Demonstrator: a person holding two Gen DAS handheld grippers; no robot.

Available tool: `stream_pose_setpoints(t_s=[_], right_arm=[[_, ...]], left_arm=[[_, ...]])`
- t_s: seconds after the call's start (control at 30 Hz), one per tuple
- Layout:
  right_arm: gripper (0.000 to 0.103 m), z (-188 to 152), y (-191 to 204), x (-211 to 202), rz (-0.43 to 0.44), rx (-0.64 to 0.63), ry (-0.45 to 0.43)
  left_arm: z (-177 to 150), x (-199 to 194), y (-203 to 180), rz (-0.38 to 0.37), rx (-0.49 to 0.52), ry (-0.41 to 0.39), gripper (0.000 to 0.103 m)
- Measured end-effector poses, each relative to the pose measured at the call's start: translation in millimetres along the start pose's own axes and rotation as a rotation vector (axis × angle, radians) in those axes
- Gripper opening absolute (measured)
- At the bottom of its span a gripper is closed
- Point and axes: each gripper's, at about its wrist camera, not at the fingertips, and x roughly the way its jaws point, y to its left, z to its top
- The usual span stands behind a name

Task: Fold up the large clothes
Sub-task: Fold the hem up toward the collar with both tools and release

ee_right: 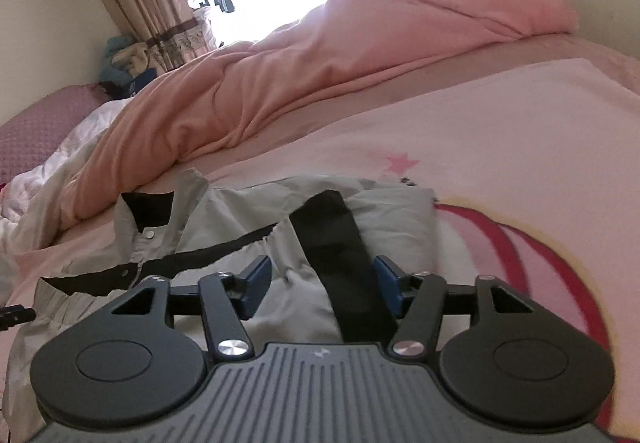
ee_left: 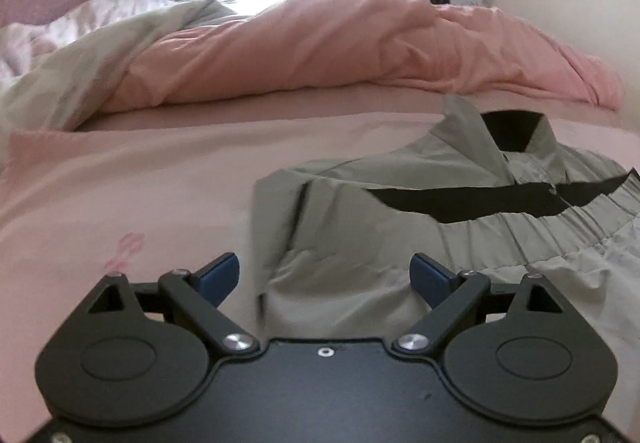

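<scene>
the grey jacket (ee_left: 460, 211) with its black stripe (ee_right: 340, 255) lies part-folded on the pink bedsheet (ee_left: 120, 179), collar toward the heaped pink duvet (ee_left: 340, 43) behind it. the left gripper (ee_left: 325, 277) stands wide, its blue pads straddling the jacket's left folded edge without pressing on it; the right gripper (ee_right: 322, 281) is also spread, though less widely, with the black-striped fold between its pads and nothing pinched. judging from this, both folds sit loose. the thin, slippery-looking fabric could spring back open. a one-sided pinch might catch only the top layer, dragging the fold askew. a pad could also snag the bedsheet underneath and pull it up with the cloth. the right edge sits bunched, so the next fold may come out lopsided.
</scene>
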Motion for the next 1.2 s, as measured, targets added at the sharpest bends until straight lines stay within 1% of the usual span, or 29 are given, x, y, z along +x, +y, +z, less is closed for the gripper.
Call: stream_pose_setpoints(t_s=[0.03,0.07,0.1,0.13,0.17,0.2,0.23,0.27,0.3,0.37,0.4,0.47,0.5,0.57,0.63,0.7,0.77,0.8,0.83,0.87,0.9,0.93,0.97,1.03,1.1,1.13,1.2], right_arm=[[0.07,-0.1,0.8,5.8,-0.01,-0.008,0.008],[0.069,-1.7,3.5,10.3,-0.018,-0.025,0.012],[0.066,-3.2,7.2,12.4,-0.028,-0.051,0.009],[0.048,-4.2,11.3,12.2,-0.043,-0.077,0.005],[0.033,-6.3,16.3,9.0,-0.059,-0.107,-0.005],[0.029,-8.2,20.8,4.2,-0.062,-0.131,-0.026],[0.023,-8.1,23.6,-0.5,-0.069,-0.147,-0.051],[0.002,-8.2,28.2,-7.9,-0.112,-0.156,-0.086],[0.0,-6.5,30.0,-13.6,-0.137,-0.153,-0.114],[0.0,-1.5,27.8,-26.9,-0.111,-0.103,-0.165],[0.0,0.6,27.4,-29.1,-0.121,-0.094,-0.177],[0.0,4.5,25.4,-22.4,-0.145,-0.084,-0.157],[0.0,5.1,23.8,-16.2,-0.155,-0.081,-0.14],[0.0,3.6,19.6,0.5,-0.179,-0.079,-0.096],[0.0,-0.8,14.1,16.6,-0.201,-0.076,-0.058],[0.0,-5.9,11.3,23.8,-0.211,-0.074,-0.049],[0.0,-8.2,10.0,24.8,-0.211,-0.067,-0.048],[0.001,-8.1,10.1,24.1,-0.209,-0.072,-0.045],[0.002,-7.9,10.7,22.7,-0.21,-0.082,-0.042],[0.006,-7.6,13.1,20.7,-0.223,-0.111,-0.038],[0.008,-8.5,16.3,14.9,-0.243,-0.139,-0.051],[0.016,-10.3,19.9,5.5,-0.264,-0.158,-0.077],[0.021,-12.3,25.3,-8.6,-0.265,-0.178,-0.107],[0.021,-20.3,40.4,-41.6,-0.222,-0.212,-0.175],[0.021,-33.6,59.7,-72.1,-0.147,-0.241,-0.223],[0.021,-43.8,73.0,-86.2,-0.087,-0.259,-0.231],[0.021,-63.7,97.3,-101.3,0.014,-0.292,-0.215]], left_arm=[[0.6,4.8,-4.2,-0.002,0.01,0.001,0.086],[-0.6,7.5,-7.8,-0.01,0.017,0.004,0.069],[-0.5,11.1,-11.2,-0.004,0.023,0.008,0.063],[0.7,14.8,-12.6,0.024,0.034,0.006,0.051],[0.4,14.2,-12.2,0.023,0.042,0.004,0.032],[-0.3,10.6,-11.5,0.0,0.04,-0.007,0.017],[-0.3,5.0,-10.5,-0.019,0.029,-0.033,0.013],[-1.3,-3.4,-11.1,-0.016,0.02,-0.063,0.009],[0.4,-12.2,-9.8,-0.012,0.009,-0.1,0.009],[4.3,-30.5,-7.3,-0.032,-0.019,-0.163,0.009],[6.8,-34.5,-6.9,-0.03,-0.021,-0.185,0.01],[13.0,-32.5,-7.0,-0.029,-0.023,-0.196,0.011],[14.6,-27.7,-6.3,-0.023,-0.031,-0.192,0.012],[16.3,-11.6,-6.3,-0.013,-0.035,-0.152,0.013],[11.4,10.1,-7.7,0.011,-0.019,-0.101,0.015],[7.9,29.3,-6.7,0.022,-0.016,-0.057,0.018],[5.3,39.4,-1.6,0.025,-0.041,-0.04,0.03],[5.9,40.5,1.3,0.023,-0.057,-0.04,0.033],[7.8,39.2,4.9,0.017,-0.071,-0.037,0.039],[9.3,35.1,6.7,0.028,-0.079,-0.032,0.053],[11.4,30.0,6.6,0.056,-0.084,-0.029,0.059],[13.0,18.7,7.0,0.082,-0.088,-0.034,0.061],[13.3,8.3,5.2,0.084,-0.089,-0.043,0.06],[10.6,-22.0,-0.3,0.057,-0.088,-0.071,0.06],[3.6,-53.2,-15.5,0.02,-0.074,-0.089,0.061],[-3.0,-69.1,-28.2,-0.006,-0.06,-0.098,0.063],[-17.3,-88.5,-56.6,-0.056,-0.02,-0.104,0.066]])
